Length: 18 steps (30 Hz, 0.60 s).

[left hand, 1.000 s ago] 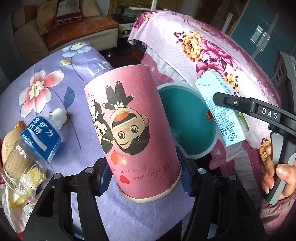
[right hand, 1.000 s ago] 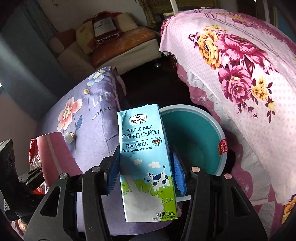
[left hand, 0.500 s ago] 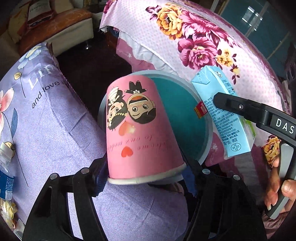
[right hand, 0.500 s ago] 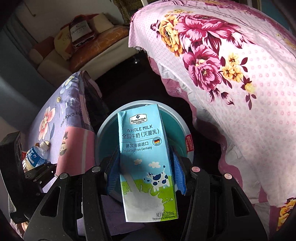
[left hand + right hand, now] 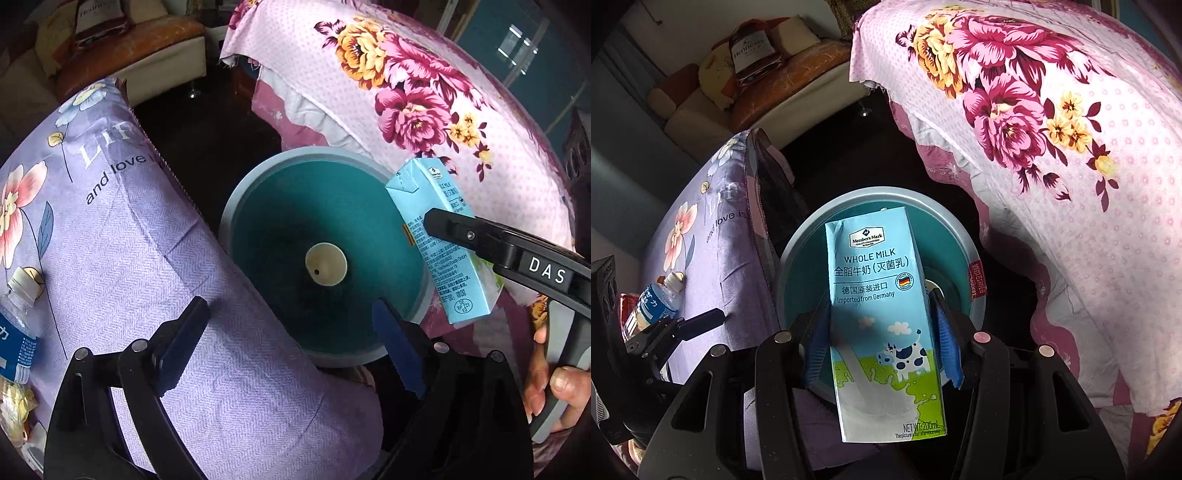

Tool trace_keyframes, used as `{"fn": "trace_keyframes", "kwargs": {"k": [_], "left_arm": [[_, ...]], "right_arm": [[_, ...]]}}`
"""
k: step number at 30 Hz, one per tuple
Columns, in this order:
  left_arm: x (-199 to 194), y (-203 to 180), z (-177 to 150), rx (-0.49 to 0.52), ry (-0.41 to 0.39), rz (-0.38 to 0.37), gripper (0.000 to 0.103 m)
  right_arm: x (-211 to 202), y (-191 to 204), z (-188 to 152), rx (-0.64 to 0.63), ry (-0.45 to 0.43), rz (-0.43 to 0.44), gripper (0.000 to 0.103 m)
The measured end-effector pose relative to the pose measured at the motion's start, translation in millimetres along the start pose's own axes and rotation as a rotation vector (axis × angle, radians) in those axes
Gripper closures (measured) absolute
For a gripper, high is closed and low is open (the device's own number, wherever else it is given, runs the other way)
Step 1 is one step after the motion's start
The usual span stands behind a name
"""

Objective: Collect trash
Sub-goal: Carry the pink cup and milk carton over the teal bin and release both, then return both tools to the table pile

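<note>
My left gripper [image 5: 291, 328] hangs over the round teal plastic bin [image 5: 424, 302], its jaws opening wide with nothing between them. Down in the bin, seen from above, sits a paper cup [image 5: 326, 264], its pale inside facing up at me, so I judge that piece of trash is in.

My right gripper [image 5: 882, 332] has its blue pads [image 5: 947, 345] clamped on both sides of the light-blue whole-milk carton [image 5: 882, 332], holding it upright and tilted over the bin's near rim [image 5: 975, 314]. From the left wrist view the carton [image 5: 443, 240] looks to be at the bin's right edge rather than over the middle.

So the step in hand is dropping the carton. The next move, as I read it, calls for bringing it over the centre of the opening, then letting the pads go so it falls clear of the rim.

After that there's more to fetch: a clear plastic water bottle with a blue label [image 5: 16, 325] lies on the lilac flowered cloth [image 5: 147, 240] covering the surface to the left, with crumpled wrappers [image 5: 14, 410] just beside it.
</note>
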<state>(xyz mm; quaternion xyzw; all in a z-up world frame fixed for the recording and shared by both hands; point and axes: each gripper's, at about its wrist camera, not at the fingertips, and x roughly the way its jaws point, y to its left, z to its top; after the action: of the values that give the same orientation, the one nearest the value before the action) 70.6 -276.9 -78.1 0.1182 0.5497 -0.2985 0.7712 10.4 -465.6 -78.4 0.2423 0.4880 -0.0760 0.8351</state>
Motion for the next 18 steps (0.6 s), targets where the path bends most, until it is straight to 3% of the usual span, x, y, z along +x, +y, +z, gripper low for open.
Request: {"fn": "trace_keyframes", "kwargs": {"k": [9,12,18], "left_arm": [[-16.4,25.0,-5.8,-0.08,-0.023,-0.013,0.009],[-22.1,30.4,-9.1,-0.091,-0.033,-0.012,0.009],[-37.6,39.0,-18.4,-0.108,-0.049,-0.019,0.009]], "right_arm": [[12.9,10.7,-5.0,-0.007,0.049,-0.019,0.05],[11.9,17.4,-7.0,-0.014,0.052,-0.03,0.031],[4.3,31.0,-7.8,-0.012,0.051,-0.041,0.022]]}}
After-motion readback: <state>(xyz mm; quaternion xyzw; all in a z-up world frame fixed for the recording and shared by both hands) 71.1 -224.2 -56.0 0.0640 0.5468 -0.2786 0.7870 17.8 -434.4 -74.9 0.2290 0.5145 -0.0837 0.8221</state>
